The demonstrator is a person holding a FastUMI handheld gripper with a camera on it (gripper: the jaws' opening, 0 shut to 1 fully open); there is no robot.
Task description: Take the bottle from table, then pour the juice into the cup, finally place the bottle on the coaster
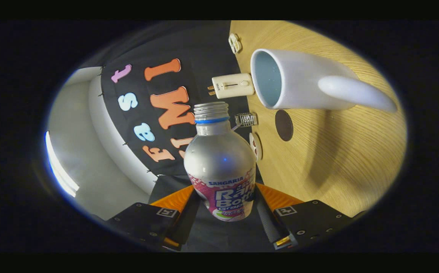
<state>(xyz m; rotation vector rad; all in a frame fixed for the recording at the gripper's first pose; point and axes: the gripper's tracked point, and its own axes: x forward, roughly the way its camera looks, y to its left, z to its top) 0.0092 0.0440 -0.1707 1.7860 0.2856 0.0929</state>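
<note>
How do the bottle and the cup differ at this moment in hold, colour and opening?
The bottle sits clamped between the gripper jaws; the cup stands free on the table. The bottle is silver with a printed label; the cup is plain white with a handle. The bottle's threaded neck is narrow; the cup's mouth is wide. Both are uncapped and open.

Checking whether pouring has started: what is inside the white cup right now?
The cup shows a pale, bare inner wall through its open mouth; no juice is visible, though its bottom is hidden. The gripper holds the uncapped bottle short of the cup's rim.
</note>
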